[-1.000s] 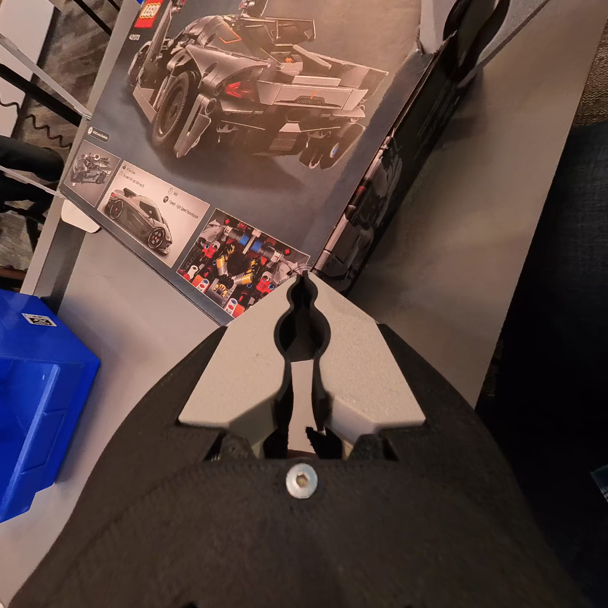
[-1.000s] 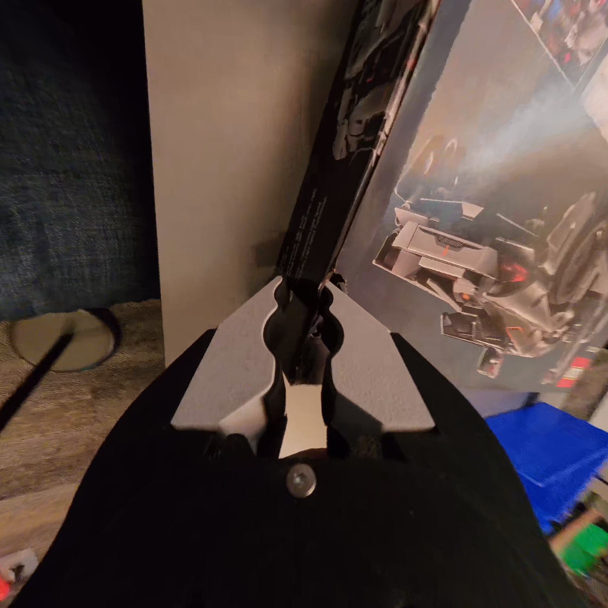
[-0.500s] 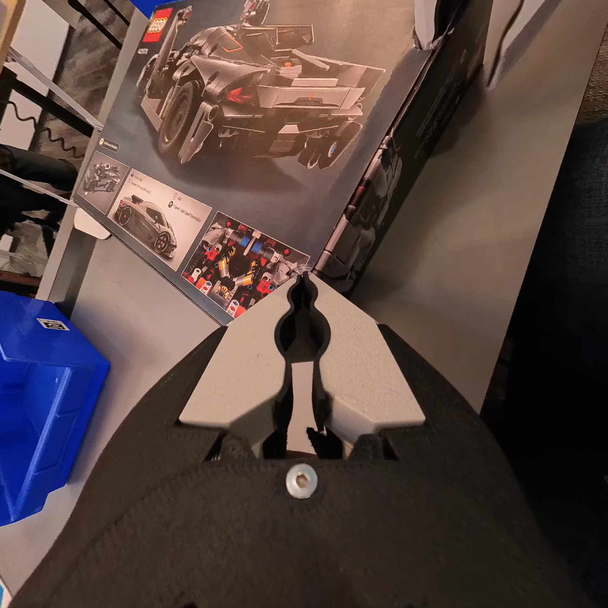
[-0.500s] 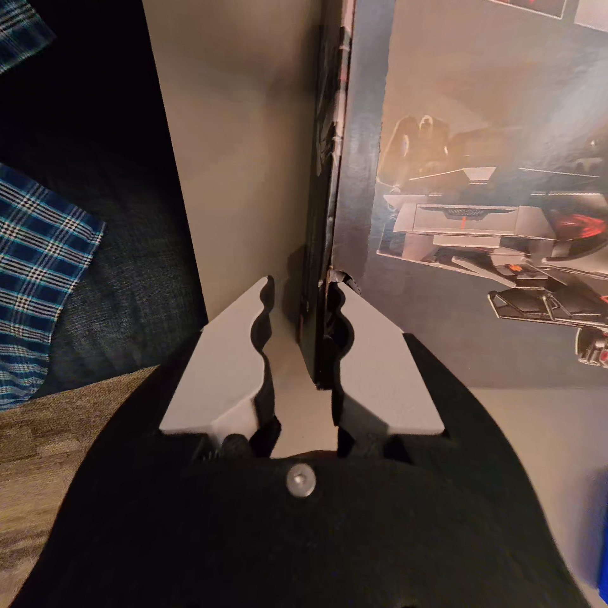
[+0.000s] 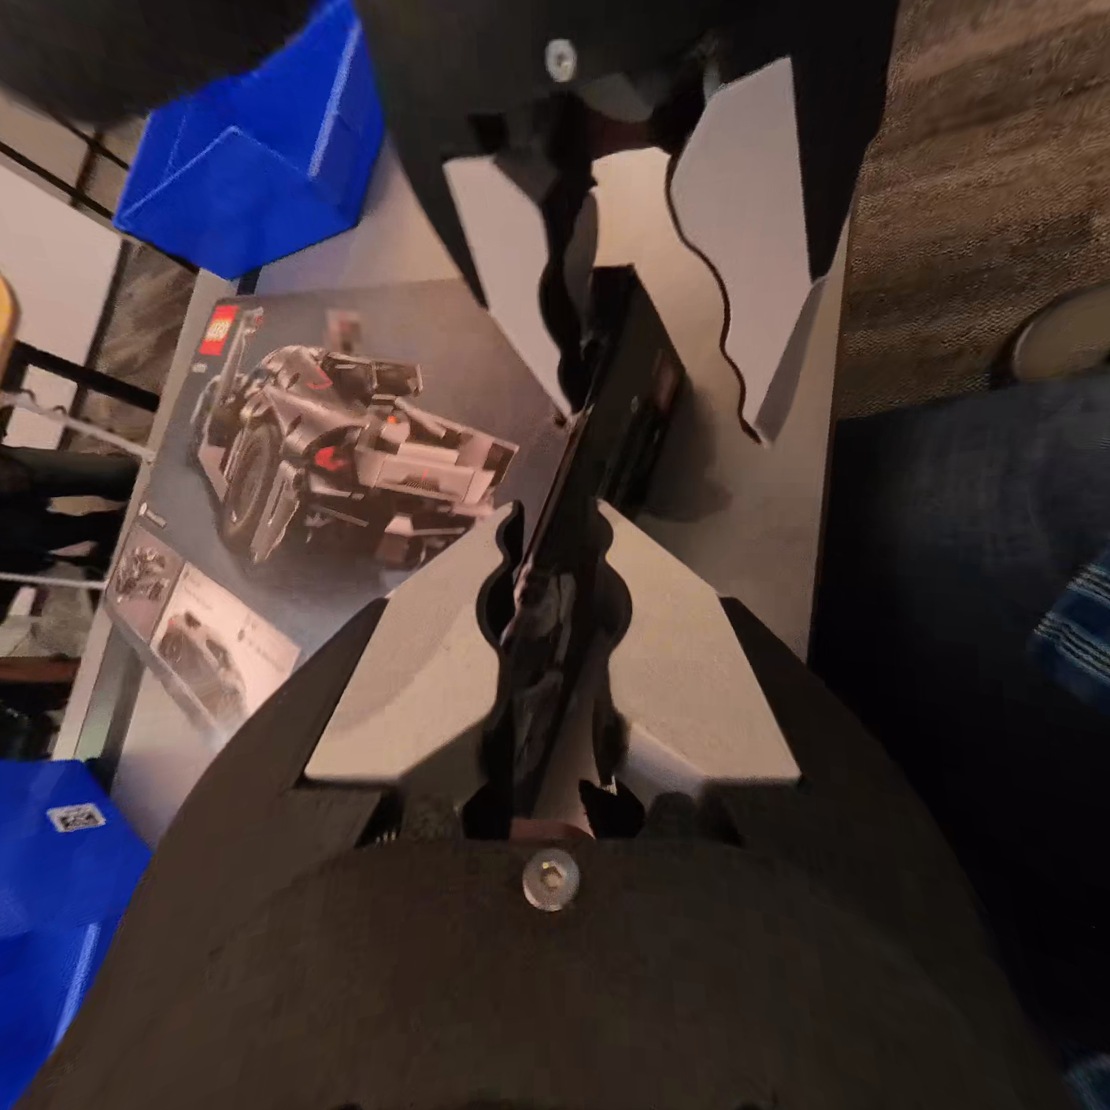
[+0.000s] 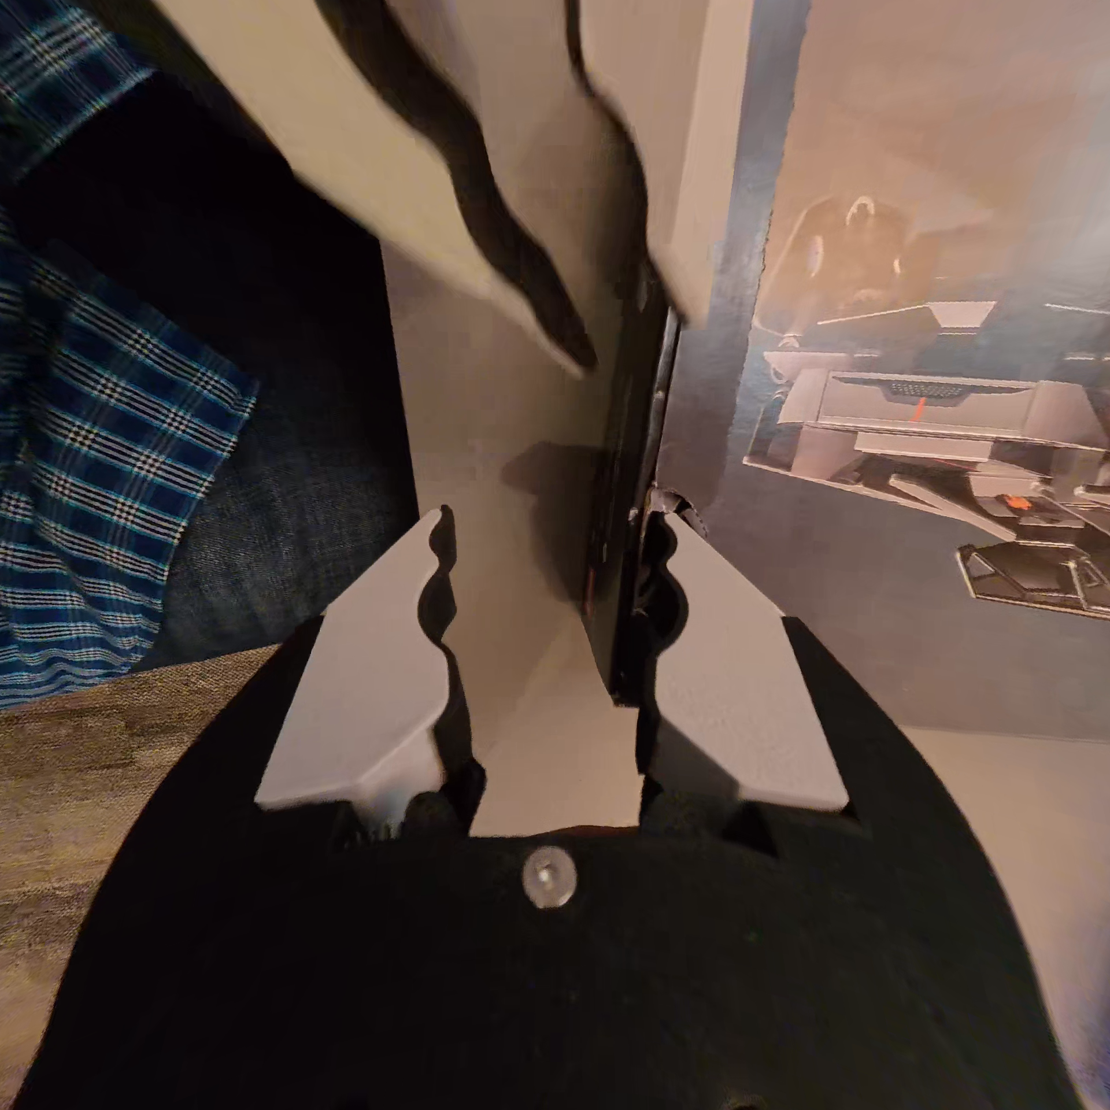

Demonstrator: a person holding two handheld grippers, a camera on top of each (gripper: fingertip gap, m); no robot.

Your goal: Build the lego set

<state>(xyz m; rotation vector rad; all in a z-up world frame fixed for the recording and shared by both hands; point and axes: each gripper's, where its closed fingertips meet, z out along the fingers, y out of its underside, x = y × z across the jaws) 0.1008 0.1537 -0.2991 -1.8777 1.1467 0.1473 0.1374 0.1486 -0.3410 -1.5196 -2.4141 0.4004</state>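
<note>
The lego box (image 5: 336,432), with a grey car printed on its face, sits on the grey table (image 5: 781,540). My left gripper (image 5: 555,510) has its jaws apart, and the box's dark narrow side edge runs between them. My right gripper (image 5: 661,426) faces it from the far end, open, with one finger against the same edge. In the right wrist view the box (image 6: 901,570) fills the right side. Its dark edge lies against the right gripper's (image 6: 552,516) right finger. The blurred left gripper (image 6: 633,339) reaches in from the top.
Blue bins stand at the far left (image 5: 252,150) and near left (image 5: 54,871). The table's right edge drops to carpet (image 5: 991,180), where a round disc (image 5: 1063,342) lies. Dark denim and plaid cloth (image 6: 108,450) are just past that edge. Spacing between my two grippers at the tips: around 6 centimetres.
My left gripper was shut at the box's corner. It has opened and shifted along the dark side edge. My right gripper opened wider, and the two grippers now face each other closely.
</note>
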